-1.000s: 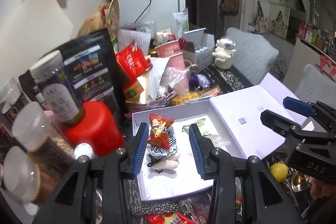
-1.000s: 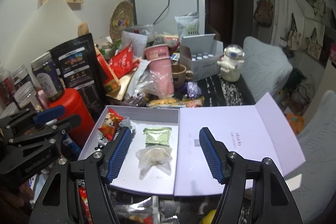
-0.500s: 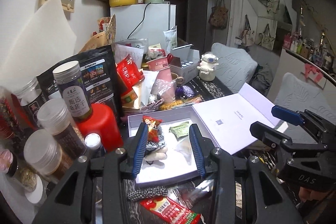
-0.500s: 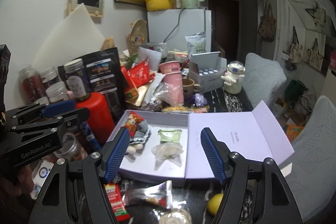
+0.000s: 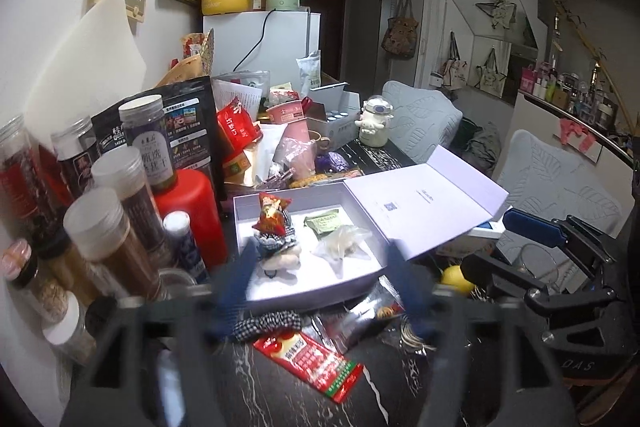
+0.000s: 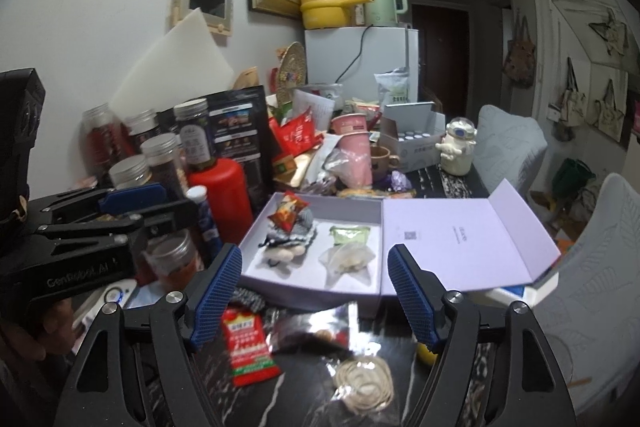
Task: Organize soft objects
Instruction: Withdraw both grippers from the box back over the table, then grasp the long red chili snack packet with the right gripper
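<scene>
Two grippers wide, empty: left gripper jaws just opened, right gripper too | next soft thing: checkered cloth just before box | tip: pinch its middle, lift gently, drop beside doll.

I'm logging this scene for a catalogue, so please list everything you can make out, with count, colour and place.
box: 1, pale lilac, open on the dark table, lid folded right
doll: 1, checked dress, lying in the box's left half
red snack packet: 1, on the doll
green packet: 1, in the box, rear right
clear bag: 1, in the box, in front of the green packet
red sachet: 1, on the table before the box
checked scrunchie: 1, black-white, before the box
red bottle: 1, left of the box
jars: several, far left
yellow pot: 1, on the fridge
left gripper: blue jaws open, empty, just been opening
right gripper: blue jaws open, empty, just been opening
</scene>
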`<state>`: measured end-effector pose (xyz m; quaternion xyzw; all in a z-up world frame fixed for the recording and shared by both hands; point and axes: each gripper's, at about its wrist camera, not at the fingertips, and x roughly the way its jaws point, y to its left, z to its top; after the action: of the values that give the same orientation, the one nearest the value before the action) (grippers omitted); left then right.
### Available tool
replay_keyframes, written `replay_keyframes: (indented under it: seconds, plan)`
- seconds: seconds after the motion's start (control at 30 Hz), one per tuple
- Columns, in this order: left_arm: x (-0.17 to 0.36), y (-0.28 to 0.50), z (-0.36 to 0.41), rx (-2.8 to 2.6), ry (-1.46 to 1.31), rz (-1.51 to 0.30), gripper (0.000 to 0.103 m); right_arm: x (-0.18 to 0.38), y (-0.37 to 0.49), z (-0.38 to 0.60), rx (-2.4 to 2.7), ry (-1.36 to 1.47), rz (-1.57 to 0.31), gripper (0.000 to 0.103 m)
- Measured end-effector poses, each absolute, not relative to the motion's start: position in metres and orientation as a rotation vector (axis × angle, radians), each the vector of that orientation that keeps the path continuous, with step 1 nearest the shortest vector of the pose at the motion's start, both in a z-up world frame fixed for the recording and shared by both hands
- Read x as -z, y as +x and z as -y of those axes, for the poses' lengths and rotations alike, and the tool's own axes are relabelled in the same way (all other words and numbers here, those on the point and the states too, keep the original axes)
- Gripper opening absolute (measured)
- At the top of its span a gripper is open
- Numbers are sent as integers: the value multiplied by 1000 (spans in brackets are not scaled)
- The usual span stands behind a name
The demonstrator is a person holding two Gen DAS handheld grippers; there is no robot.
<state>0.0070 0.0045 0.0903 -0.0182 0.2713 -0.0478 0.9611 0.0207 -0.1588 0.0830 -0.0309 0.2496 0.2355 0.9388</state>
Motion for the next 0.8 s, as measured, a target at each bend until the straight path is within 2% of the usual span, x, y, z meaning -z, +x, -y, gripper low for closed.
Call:
replay_keyframes:
  seconds: [0.07, 0.37, 0.8]
  plan:
    - [-88, -4, -2, 84, -24, -520, 89, -79, 14, 159, -477, -66, -512, 77]
    - [-63, -21, -5, 107, -59, -574, 90, -52, -14, 171, -469, -40, -555, 79]
    - [0, -23, -8, 88, -106, -697, 90, 2, -24, 174, -434, -50, -644, 80]
